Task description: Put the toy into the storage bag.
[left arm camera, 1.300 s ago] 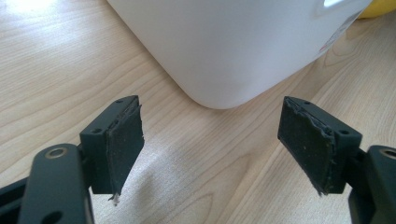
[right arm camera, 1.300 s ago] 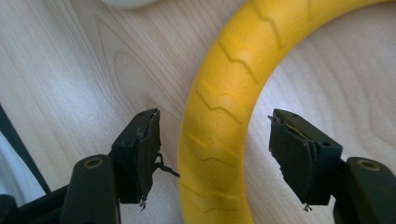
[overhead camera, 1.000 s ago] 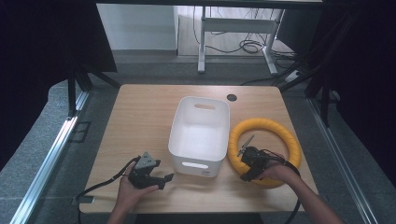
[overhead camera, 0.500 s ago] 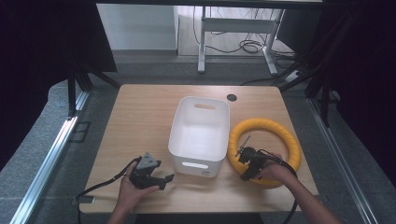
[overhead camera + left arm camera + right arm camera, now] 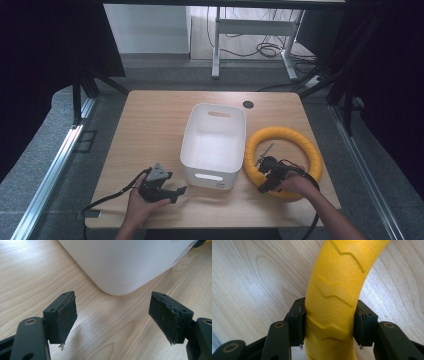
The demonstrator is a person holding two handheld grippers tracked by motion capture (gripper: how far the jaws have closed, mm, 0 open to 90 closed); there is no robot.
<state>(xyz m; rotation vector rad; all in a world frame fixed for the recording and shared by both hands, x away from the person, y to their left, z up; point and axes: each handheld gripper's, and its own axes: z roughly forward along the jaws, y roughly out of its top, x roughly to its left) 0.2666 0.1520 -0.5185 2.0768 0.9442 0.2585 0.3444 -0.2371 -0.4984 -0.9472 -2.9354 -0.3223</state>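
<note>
With the right hand-held gripper [image 5: 329, 322] just closing and now clenched across the yellow ring [image 5: 283, 161] at the lower right, beside the white bin [image 5: 214, 145], lift straight and slowly; the left hand-held gripper [image 5: 117, 317] gapes, released.

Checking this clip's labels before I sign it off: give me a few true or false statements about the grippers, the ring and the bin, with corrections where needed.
1. The right gripper is clamped on the yellow ring. True; its jaws have just been closing, and the pads press both sides of the ring.
2. The left gripper holds the white bin. False: its jaws stand open over bare table, short of the bin's near corner.
3. The yellow ring lies inside the bin. False: it lies on the table beside the bin, on the right gripper's side.
4. The bin is empty. True, as far as the high view shows.
</note>
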